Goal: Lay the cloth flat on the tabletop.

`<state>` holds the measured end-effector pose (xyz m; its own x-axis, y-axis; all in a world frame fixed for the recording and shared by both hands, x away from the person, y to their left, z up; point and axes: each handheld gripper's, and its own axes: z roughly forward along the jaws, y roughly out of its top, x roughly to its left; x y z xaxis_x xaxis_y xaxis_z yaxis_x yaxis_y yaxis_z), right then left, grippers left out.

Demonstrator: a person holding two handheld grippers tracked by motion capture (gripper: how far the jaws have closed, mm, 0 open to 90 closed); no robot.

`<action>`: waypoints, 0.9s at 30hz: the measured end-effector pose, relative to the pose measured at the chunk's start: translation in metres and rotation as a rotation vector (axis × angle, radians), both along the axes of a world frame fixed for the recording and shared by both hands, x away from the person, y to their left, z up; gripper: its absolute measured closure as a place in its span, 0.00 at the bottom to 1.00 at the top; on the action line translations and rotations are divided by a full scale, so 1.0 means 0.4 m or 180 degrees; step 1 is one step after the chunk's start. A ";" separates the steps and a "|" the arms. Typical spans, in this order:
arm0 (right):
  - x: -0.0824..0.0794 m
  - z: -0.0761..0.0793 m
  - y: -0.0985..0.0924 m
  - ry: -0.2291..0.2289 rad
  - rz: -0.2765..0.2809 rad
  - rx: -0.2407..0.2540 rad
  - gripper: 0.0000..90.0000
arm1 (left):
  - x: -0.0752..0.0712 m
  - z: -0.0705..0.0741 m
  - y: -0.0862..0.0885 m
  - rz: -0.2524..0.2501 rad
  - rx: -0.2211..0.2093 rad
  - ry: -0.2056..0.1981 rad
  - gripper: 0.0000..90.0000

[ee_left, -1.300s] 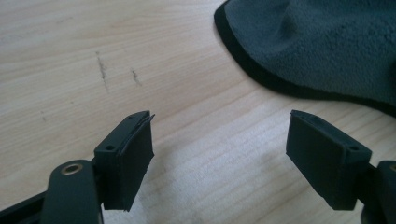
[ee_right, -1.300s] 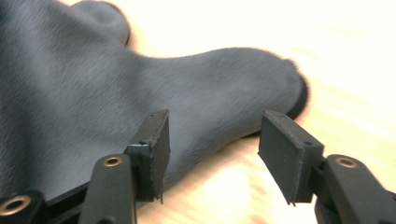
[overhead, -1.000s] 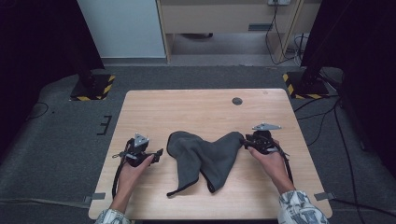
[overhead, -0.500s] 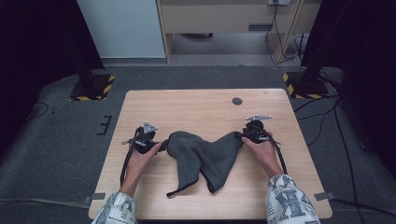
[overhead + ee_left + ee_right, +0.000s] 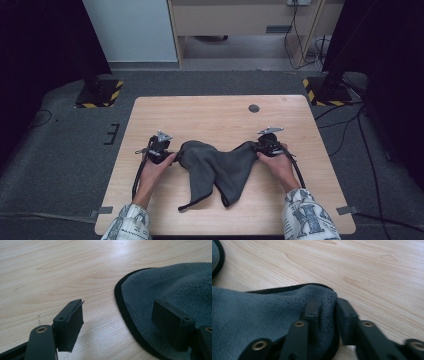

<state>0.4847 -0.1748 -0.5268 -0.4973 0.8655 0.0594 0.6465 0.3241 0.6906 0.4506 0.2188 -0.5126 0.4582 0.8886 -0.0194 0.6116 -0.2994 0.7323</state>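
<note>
Both grippers now drawn in to the grey cloth (image 5: 215,167) mid-table (image 5: 210,115): right gripper (image 5: 325,312) already pinching its far corner, left gripper (image 5: 120,322) wide open astride the near hem, probably ready to close.

even bright light, dark surroundings; close-up foregrounds slightly soft.

Inventory, by count: one wooden table (image 5: 215,115), centre of the high view; one grey cloth (image 5: 215,167), mid-table; two handheld grippers, left gripper (image 5: 167,156) and right gripper (image 5: 256,146); one dark round disc (image 5: 254,108) on the tabletop, upper right; two yellow-and-black striped stand bases (image 5: 100,93), upper left and upper right.
</note>
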 end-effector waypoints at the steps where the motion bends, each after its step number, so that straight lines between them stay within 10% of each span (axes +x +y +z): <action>1: -0.003 -0.001 0.000 -0.0011 0.0027 0.0009 0.87 | 0.000 0.000 -0.002 0.0003 0.0002 -0.0005 0.28; 27: -0.039 -0.007 -0.015 -0.0108 0.0091 0.0040 0.93 | 0.078 -0.047 -0.048 0.0083 0.0069 0.0100 0.28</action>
